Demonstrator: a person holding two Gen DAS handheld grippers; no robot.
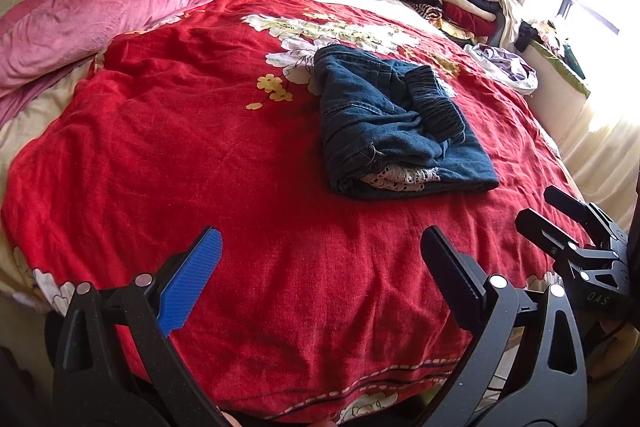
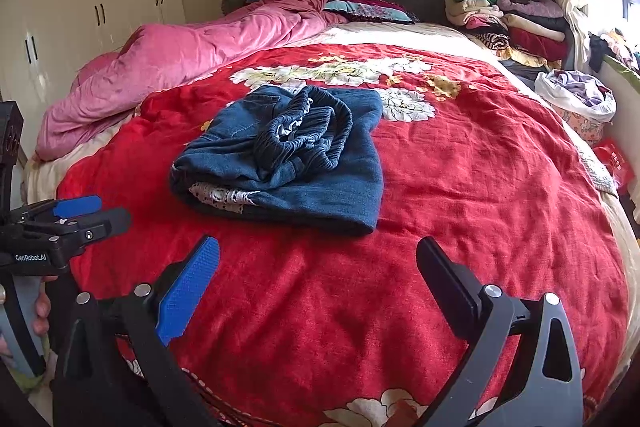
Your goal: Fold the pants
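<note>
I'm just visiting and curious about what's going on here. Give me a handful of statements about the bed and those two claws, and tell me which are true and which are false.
1. The pants lie folded in a bundle on the red bedspread. True.
2. The left claw is clamped on the pants. False: it is open, holds nothing, and is well short of them.
3. The right claw is open and empty. True.
4. The pants are bright yellow. False: they are dark blue denim.
5. A pink quilt is bunched along the wardrobe side of the bed. True.
</note>
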